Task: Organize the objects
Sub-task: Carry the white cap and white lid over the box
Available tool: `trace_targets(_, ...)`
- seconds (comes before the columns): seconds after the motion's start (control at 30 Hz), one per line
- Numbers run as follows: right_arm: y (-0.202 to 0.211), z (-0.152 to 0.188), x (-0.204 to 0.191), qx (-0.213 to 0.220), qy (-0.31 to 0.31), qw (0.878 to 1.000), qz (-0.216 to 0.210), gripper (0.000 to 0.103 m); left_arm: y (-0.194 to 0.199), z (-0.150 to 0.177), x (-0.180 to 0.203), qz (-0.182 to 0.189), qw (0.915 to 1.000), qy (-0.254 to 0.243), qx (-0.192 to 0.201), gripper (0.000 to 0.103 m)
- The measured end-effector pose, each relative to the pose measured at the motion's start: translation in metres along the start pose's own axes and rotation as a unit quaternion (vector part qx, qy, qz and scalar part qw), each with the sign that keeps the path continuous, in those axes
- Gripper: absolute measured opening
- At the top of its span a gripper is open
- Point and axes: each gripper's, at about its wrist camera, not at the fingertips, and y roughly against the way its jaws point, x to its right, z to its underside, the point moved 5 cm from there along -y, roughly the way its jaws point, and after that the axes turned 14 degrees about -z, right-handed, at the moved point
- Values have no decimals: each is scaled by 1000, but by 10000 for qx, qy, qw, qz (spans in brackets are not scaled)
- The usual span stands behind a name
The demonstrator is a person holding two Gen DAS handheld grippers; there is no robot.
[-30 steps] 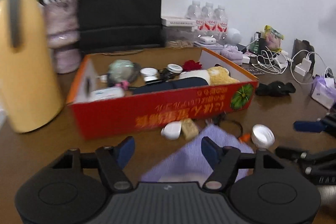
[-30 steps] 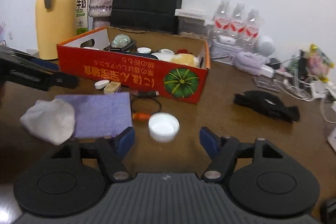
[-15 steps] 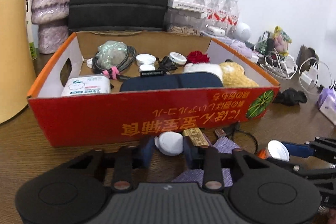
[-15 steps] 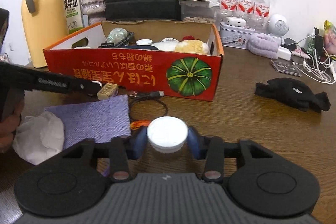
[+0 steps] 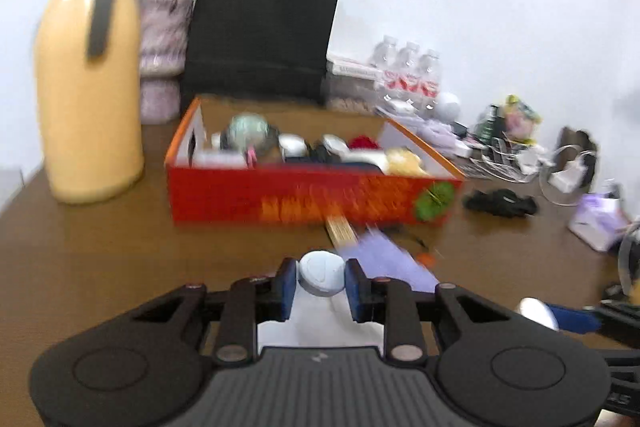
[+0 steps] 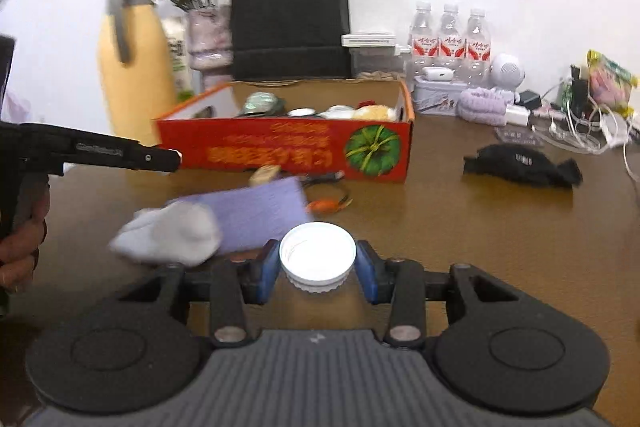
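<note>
Left gripper [image 5: 320, 279]: blue pads clamped on a small pale rounded case [image 5: 322, 278], held clear above the brown tabletop [image 5: 100, 247]. Left view blurred.

Right gripper [image 6: 317, 265]: pads pressed on either side of a white screw cap [image 6: 317, 254], open side up, ribbed rim facing the camera. Cap lifted off the tabletop.

Red cardboard box [image 6: 288, 151] with pumpkin print, standing behind both grippers, well apart from them. Inside: greenish round object, small white tins, something red, a yellow plush item, a dark flat pouch; details smeared.

In front of box, on tabletop: purple cloth [image 6: 256, 211] lying flat, white crumpled cloth [image 6: 172, 237] overlapping its near-left corner. Small tan wooden block [image 6: 264, 174] at cloth's far edge, touching or just beside the box front; cannot tell which. Orange clip and dark cable [image 6: 328, 203] just right of the cloth.

Left of box: yellow thermos jug [image 6: 134, 83], vase with flowers [image 6: 208, 35]. Behind box: black paper bag [image 6: 290, 19]. Right rear: three water bottles [image 6: 450, 39]. Black folded fabric [image 6: 520, 163] right of box, apart from it.

Person's hand [image 6: 20, 251] at left edge of right view, gripping left gripper's handle.
</note>
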Motion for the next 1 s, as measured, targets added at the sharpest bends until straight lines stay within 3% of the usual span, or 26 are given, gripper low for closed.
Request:
trace_targets(0.2, 38, 20, -27, -108, 232, 9997, -28, 41, 66, 41, -16, -279, 9996, -4, -65, 25)
trace_targets(0.53, 66, 14, -67, 140, 759, 9970, 48, 41, 113, 48, -24, -220, 9996, 41, 200, 25)
trace_targets(0.87, 41, 4, -52, -45, 500, 9987, -81, 41, 82, 27, -26, -50, 9999, -72, 147, 25)
trace_targets(0.93, 30, -12, -47, -5, 549, 9981, -267, 41, 70, 7, -28, 183, 9996, -69, 202, 25)
trace_targets(1.0, 17, -36, -36, 127, 594, 9971, -452, 41, 44, -19, -29, 698, 9975, 90, 44, 25)
